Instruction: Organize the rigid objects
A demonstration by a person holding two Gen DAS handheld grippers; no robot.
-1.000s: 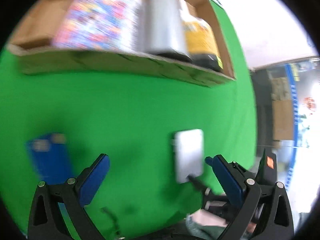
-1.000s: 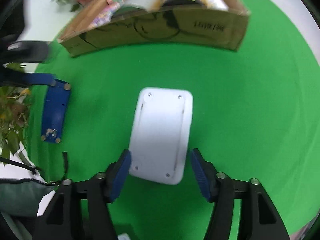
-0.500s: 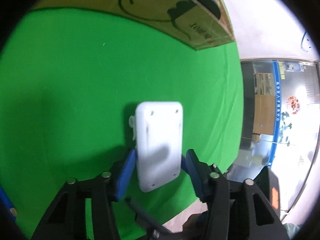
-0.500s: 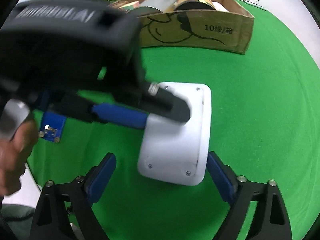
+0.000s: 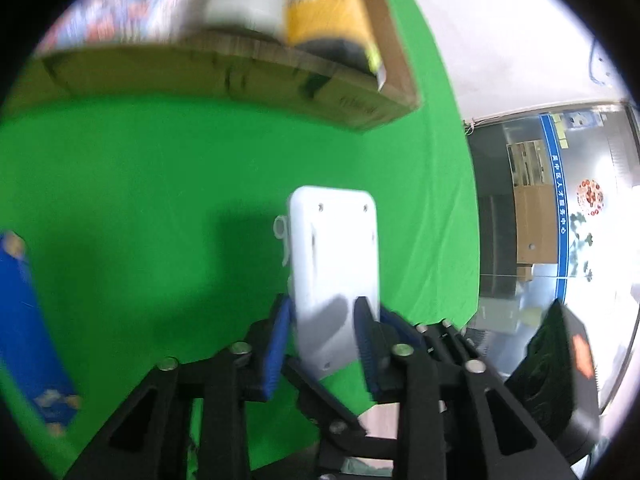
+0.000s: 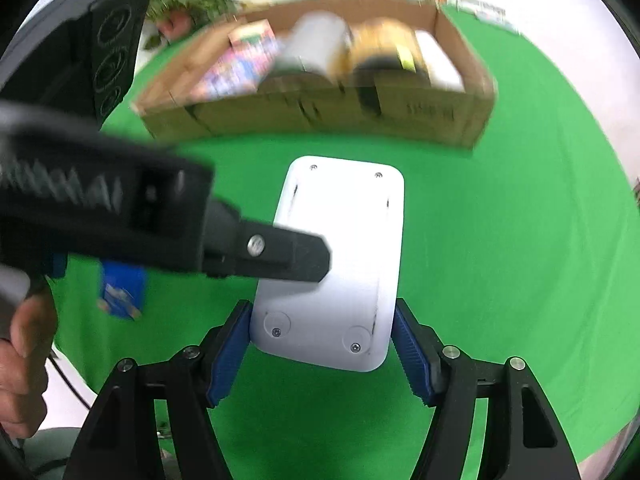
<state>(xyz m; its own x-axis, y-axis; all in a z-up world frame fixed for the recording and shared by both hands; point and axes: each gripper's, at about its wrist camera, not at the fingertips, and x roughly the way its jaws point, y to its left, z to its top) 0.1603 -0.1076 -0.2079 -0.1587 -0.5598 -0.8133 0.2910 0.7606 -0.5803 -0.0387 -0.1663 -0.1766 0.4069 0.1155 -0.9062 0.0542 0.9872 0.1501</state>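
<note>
A white flat plastic device with rounded corners and small screws is held above the green cloth. My right gripper is shut on its near end, blue pads on both long edges. My left gripper is shut on the same device, pinching its flat faces from the left; one of its black fingers lies across the device in the right wrist view.
An open cardboard box stands beyond the device, holding a colourful pack, a white roll and a yellow container. The box also shows in the left wrist view. A blue flat item lies on the cloth at the left.
Both grippers have closed on the white device and lifted it off the cloth toward the box. A second ago the left gripper was open and away from it.
</note>
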